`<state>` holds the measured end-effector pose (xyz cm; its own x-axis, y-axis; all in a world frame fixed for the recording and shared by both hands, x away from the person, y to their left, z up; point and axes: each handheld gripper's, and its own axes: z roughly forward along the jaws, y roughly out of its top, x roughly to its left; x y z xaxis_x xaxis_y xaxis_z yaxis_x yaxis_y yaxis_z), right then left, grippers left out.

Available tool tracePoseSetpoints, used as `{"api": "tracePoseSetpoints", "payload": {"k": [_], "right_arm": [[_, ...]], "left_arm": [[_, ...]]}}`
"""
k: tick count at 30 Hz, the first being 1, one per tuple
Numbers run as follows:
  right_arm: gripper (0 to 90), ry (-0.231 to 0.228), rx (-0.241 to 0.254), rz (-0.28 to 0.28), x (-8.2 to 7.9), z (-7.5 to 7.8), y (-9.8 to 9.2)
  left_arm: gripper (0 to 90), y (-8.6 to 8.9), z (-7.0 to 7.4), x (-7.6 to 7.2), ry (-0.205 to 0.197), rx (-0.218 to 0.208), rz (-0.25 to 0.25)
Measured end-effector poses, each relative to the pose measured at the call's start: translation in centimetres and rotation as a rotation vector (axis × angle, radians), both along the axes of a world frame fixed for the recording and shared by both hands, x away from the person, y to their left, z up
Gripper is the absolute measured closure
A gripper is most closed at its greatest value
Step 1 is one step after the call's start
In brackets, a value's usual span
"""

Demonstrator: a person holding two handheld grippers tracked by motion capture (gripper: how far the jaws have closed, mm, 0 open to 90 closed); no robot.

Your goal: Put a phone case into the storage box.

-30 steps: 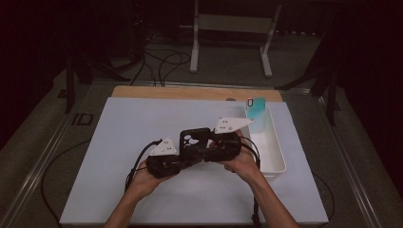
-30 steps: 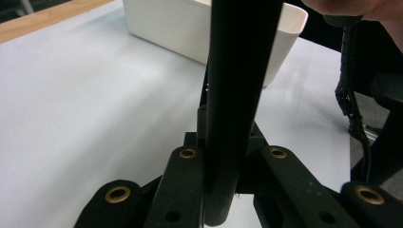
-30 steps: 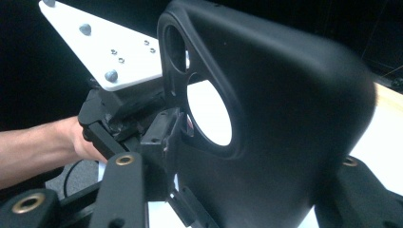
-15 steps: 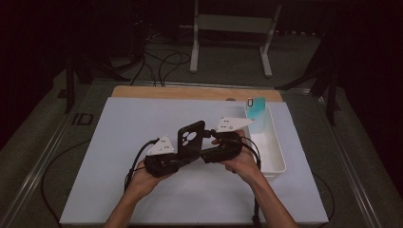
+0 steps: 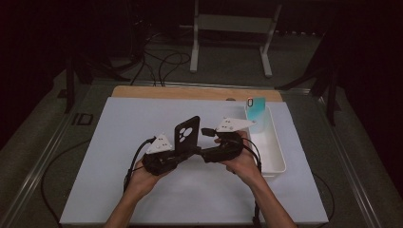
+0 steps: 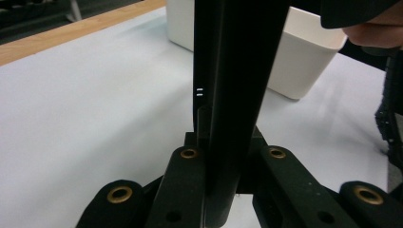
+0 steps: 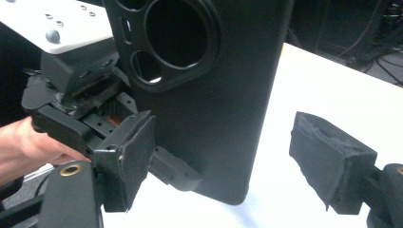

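A black phone case [image 5: 187,135] with round camera cut-outs stands upright above the white mat. My left gripper [image 5: 186,153] is shut on its lower edge; in the left gripper view the case [image 6: 233,95] rises edge-on between the jaws of that gripper [image 6: 225,159]. My right gripper [image 5: 204,142] faces it from the right, and its jaws have just been opening. In the right gripper view the case [image 7: 204,95] sits between the spread pads [image 7: 328,161] of the right gripper [image 7: 230,156], with the right pad well clear of it. The left gripper [image 7: 90,114] shows behind the case.
A white tray [image 5: 273,159] stands to the right of the hands, with a teal phone case [image 5: 256,111] leaning at its far end. The white mat [image 5: 119,142] covers the table, and a wooden strip [image 5: 190,92] runs along its far edge. Cables trail from both grippers.
The black case has swung up from lying low between the two grippers to standing upright. The right gripper's jaws have spread apart off it. Both hands stayed where they were.
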<state>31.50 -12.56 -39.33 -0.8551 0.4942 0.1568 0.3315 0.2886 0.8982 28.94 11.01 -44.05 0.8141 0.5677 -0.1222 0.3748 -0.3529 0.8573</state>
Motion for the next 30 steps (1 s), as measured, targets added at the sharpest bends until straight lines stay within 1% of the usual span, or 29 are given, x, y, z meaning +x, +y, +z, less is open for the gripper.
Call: {"api": "tracePoseSetpoints", "payload": {"k": [8,9,16,22,26,28,30], "right_arm": [[22.0,0.005,-0.004,-0.032,0.1,0.1,0.0],[21.9,0.008,0.002,-0.037,0.1,0.1,0.0],[21.7,0.018,-0.018,-0.07,0.3,0.1,0.1],[21.2,0.025,-0.012,-0.104,0.4,0.5,0.2],[20.0,0.026,0.001,-0.113,0.3,0.9,0.5],[18.5,0.025,-0.007,-0.115,0.3,1.1,0.6],[17.3,0.026,0.0,-0.117,0.2,1.2,0.8]], "left_arm": [[85.2,0.1,-0.1,0.1,-0.004,0.01,0.025],[85.2,0.1,-0.1,0.1,-0.004,0.008,0.026],[85.2,0.2,-0.2,0.2,-0.007,0.015,0.044],[85.1,0.1,-0.3,0.3,-0.005,0.02,0.05],[85.1,0.1,-0.4,0.3,-0.005,0.023,0.056],[85.1,0.0,-0.5,0.3,-0.001,0.024,0.059],[85.1,0.0,-0.6,0.4,0.0,0.027,0.06]]}}
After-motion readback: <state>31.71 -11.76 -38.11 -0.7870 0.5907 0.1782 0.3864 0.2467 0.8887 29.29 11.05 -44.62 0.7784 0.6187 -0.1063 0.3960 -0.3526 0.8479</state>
